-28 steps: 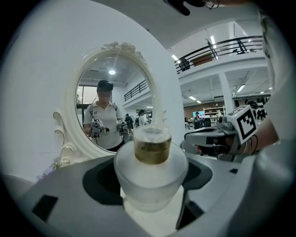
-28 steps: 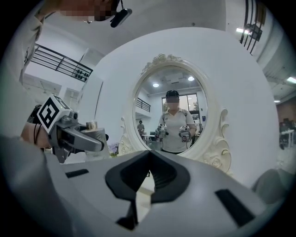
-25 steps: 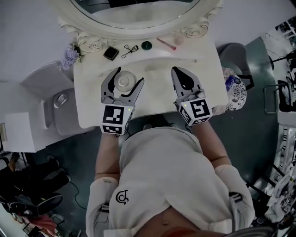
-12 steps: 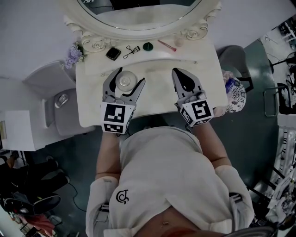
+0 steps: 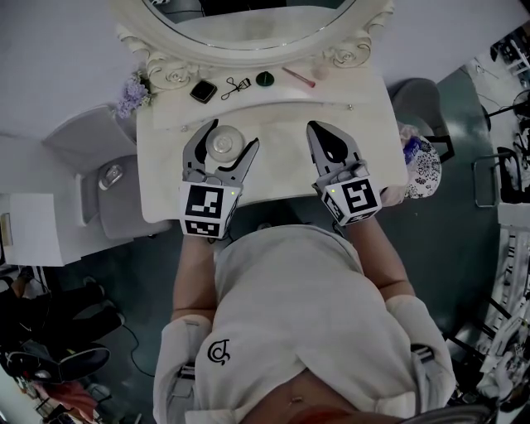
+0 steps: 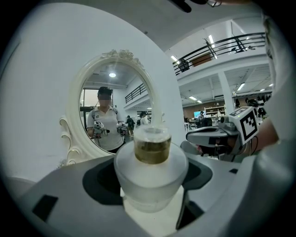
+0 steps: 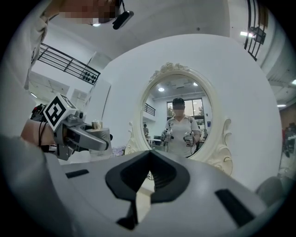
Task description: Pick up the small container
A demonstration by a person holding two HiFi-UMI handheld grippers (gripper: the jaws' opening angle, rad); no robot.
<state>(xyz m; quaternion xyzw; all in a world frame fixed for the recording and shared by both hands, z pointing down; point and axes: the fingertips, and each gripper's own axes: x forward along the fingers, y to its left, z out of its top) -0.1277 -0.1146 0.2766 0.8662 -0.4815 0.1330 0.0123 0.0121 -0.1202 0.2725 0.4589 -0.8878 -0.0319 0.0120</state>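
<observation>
The small container (image 5: 224,146) is a frosted white jar with a gold neck and a clear cap (image 6: 150,171). It stands upright between the jaws of my left gripper (image 5: 232,135), and both pads press on its round body (image 6: 150,178). Whether it rests on the white vanity table (image 5: 281,166) or hangs just above it, I cannot tell. My right gripper (image 5: 320,128) is over the table to the right, shut with nothing in it, its tips meeting (image 7: 138,196). The right gripper view also shows the left gripper (image 7: 83,136) with the jar (image 7: 96,126).
An oval mirror (image 5: 248,25) stands at the table's back. Before it lie a black compact (image 5: 203,91), an eyelash curler (image 5: 234,88), a dark round lid (image 5: 263,79) and a pink stick (image 5: 298,79). Purple flowers (image 5: 128,98) sit at the back left. A patterned bag (image 5: 422,166) hangs right.
</observation>
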